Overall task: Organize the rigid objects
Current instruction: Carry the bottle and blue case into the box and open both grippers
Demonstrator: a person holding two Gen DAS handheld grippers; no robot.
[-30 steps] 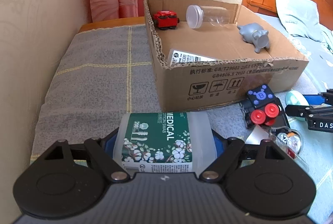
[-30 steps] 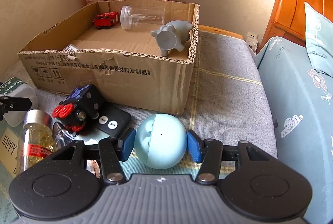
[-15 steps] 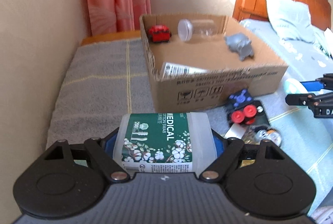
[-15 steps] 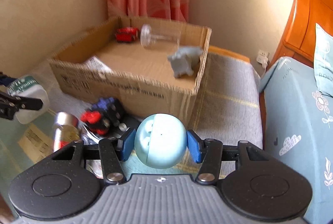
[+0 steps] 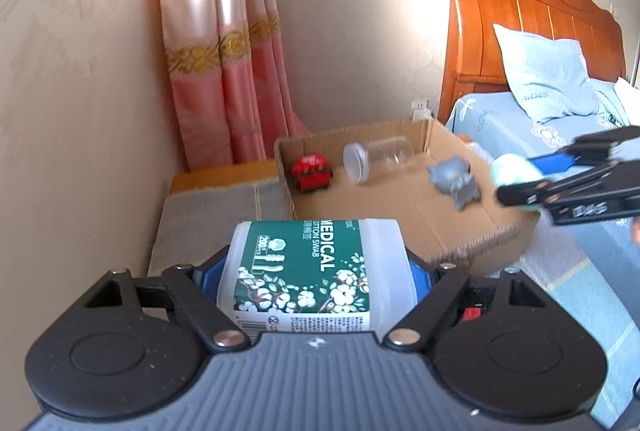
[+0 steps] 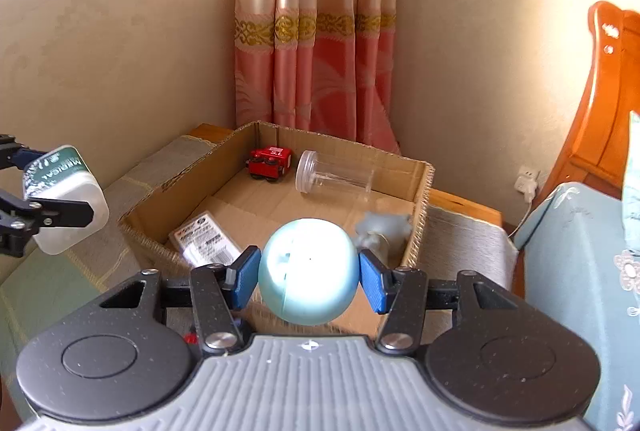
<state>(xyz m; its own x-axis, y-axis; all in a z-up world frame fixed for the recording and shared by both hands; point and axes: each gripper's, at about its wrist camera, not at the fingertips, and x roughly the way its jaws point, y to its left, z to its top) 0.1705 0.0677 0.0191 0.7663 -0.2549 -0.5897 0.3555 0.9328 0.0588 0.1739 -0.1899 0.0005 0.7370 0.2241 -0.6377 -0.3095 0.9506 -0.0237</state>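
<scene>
My left gripper (image 5: 316, 271) is shut on a white cotton swab box with a green label (image 5: 308, 267), held in the air before the near left of the open cardboard box (image 5: 480, 231); the swab box also shows in the right wrist view (image 6: 64, 199). My right gripper (image 6: 308, 271) is shut on a pale blue ball (image 6: 308, 267), held above the cardboard box's near edge (image 6: 420, 207); the ball also shows in the left wrist view (image 5: 512, 167). Inside the box lie a red toy car (image 6: 270, 163), a clear jar (image 6: 336, 177), a grey animal figure (image 5: 454, 183) and a flat packet (image 6: 204, 239).
The box rests on a grey cloth (image 5: 208, 215) over a low surface in a corner, with a pink curtain (image 6: 312, 31) behind. A bed with a wooden headboard (image 5: 520, 27) and blue bedding (image 6: 580, 251) lies to the right.
Both grippers have risen and moved toward the box with their loads. The loose items in front of the box have dropped out of sight.
</scene>
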